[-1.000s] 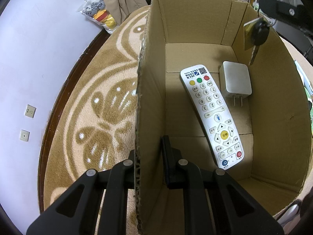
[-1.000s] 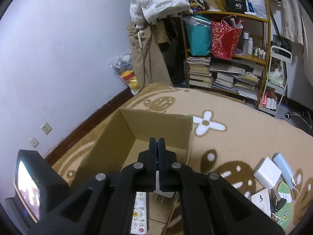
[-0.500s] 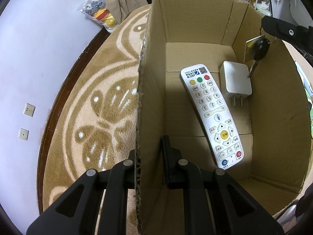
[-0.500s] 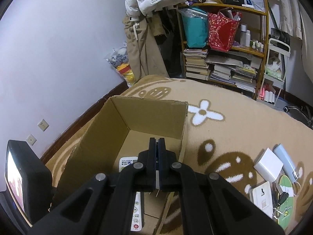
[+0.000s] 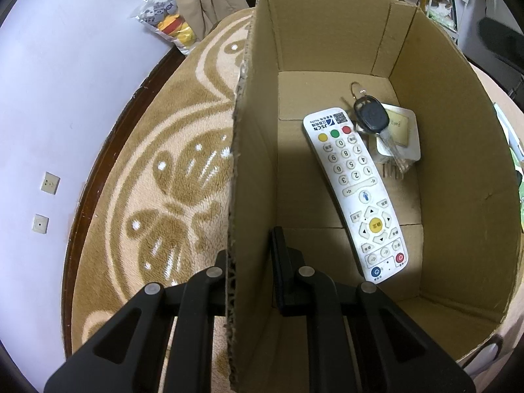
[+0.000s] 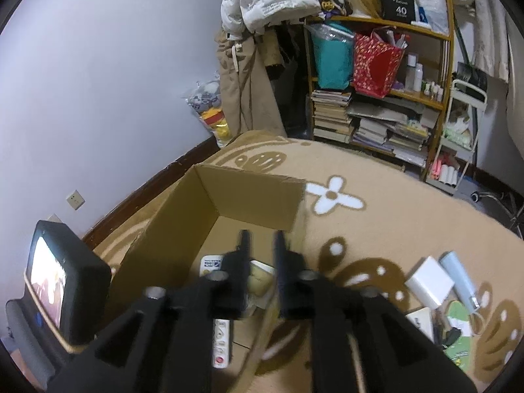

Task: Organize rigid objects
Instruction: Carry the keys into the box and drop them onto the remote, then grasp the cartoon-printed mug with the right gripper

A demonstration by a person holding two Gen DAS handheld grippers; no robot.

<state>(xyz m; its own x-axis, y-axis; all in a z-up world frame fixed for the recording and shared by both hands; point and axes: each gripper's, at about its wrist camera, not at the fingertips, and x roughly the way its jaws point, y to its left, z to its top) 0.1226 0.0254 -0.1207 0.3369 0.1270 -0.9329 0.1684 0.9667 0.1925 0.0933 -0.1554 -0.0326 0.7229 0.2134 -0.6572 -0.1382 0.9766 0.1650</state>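
A cardboard box (image 5: pixel 452 170) stands open on the rug. Inside lie a white remote control (image 5: pixel 355 190), a white charger (image 5: pixel 409 131) and a black key bunch with a card tag (image 5: pixel 371 114) resting on the charger. My left gripper (image 5: pixel 252 262) is shut on the box's left wall (image 5: pixel 249 170), one finger inside and one outside. My right gripper (image 6: pixel 261 245) is open and empty above the box (image 6: pixel 183 239), over the remote (image 6: pixel 220 337) and the charger (image 6: pixel 258 278).
On the rug right of the box lie a white adapter (image 6: pixel 429 283), a pale blue tube (image 6: pixel 458 278), a green tag (image 6: pixel 458 314) and other small items. A bookshelf (image 6: pixel 376 98), hanging clothes and a toy bag (image 6: pixel 209 104) stand by the wall.
My right gripper has opened and let go of the key bunch, which dropped from the box's right rim onto the charger. My left gripper still grips the wall.
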